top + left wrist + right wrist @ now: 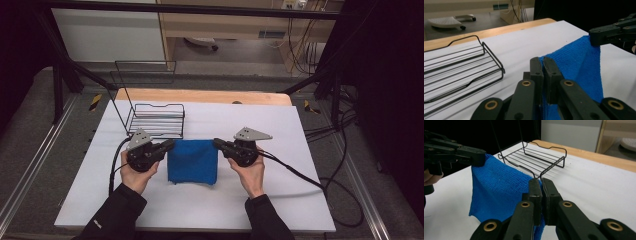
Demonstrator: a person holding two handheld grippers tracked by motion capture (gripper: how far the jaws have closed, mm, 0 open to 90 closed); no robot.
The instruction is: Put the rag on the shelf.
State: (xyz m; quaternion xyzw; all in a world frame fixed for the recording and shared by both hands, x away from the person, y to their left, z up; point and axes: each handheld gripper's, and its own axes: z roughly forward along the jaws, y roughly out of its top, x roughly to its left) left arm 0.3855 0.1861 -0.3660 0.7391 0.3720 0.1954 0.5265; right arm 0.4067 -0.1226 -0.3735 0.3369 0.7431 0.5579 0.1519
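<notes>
A blue cloth hangs stretched between my two grippers over the white table top. My left gripper is shut on the cloth's upper left corner, and my right gripper is shut on its upper right corner. In the left gripper view the jaws pinch the cloth, with the other gripper clamped on the far corner. The right gripper view has its jaws closed on the cloth, whose lower edge droops toward the table.
A black wire rack stands just behind the cloth at the left, with a tall wire back. A wooden strip borders the table's far edge. Cables trail off to the right.
</notes>
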